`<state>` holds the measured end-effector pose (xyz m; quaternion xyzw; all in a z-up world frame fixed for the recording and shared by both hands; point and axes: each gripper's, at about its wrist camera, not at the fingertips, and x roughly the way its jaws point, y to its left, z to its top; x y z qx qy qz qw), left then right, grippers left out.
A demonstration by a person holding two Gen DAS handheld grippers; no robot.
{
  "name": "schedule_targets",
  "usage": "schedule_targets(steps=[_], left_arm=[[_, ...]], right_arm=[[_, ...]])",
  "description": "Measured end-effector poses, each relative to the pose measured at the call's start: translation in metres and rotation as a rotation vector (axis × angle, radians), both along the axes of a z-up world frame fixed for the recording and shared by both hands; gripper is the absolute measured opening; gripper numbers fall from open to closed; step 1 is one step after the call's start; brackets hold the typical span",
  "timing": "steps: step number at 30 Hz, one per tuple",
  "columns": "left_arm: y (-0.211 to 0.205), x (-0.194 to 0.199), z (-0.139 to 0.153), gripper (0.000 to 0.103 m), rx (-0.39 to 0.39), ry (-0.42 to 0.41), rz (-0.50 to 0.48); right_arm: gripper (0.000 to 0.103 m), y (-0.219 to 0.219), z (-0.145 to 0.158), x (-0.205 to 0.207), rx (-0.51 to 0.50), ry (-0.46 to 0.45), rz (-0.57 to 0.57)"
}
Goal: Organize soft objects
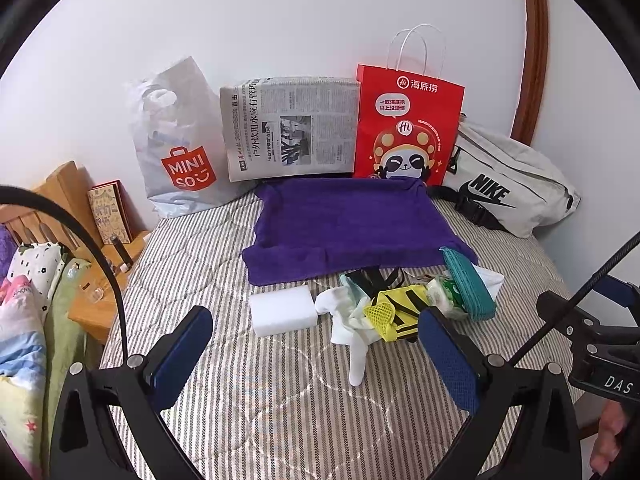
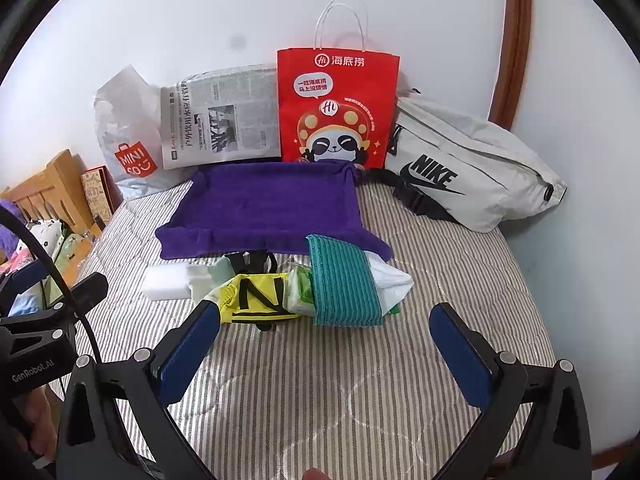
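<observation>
My right claw (image 2: 324,344) stands wide open and empty above the striped quilt (image 2: 320,400), its blue pads (image 2: 460,354) well apart. Straight ahead of it, between the two fingers in the right wrist view, lies the teal ribbed cloth (image 2: 344,280), the nearest piece of the heap of soft things; its long axis runs away from me, tilted slightly leftward at the far end, so the jaws already straddle its short width. It rests partly on a white fabric piece (image 2: 394,280) and touches a green-printed packet (image 2: 300,290), with the yellow mesh pouch (image 2: 256,294) just to the left. My left claw (image 1: 316,344) is likewise spread wide and holds nothing; ahead of it lie the white sock (image 1: 352,328) and the white foam block (image 1: 284,310) (the teal cloth sits off toward its right finger). The right claw is therefore, in my judgement, the nearer one for the teal cloth. Beyond the heap the purple towel (image 2: 264,208) lies flat, a likely place to set things.
</observation>
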<state>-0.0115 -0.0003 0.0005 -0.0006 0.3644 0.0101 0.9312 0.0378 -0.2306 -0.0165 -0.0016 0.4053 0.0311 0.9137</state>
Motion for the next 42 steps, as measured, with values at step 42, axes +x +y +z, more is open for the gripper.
schedule_targets(steps=[42], left_arm=[[0.061, 0.049, -0.063, 0.103, -0.025, 0.08, 0.006]], right_arm=[[0.103, -0.023, -0.046, 0.035, 0.007, 0.065, -0.021]])
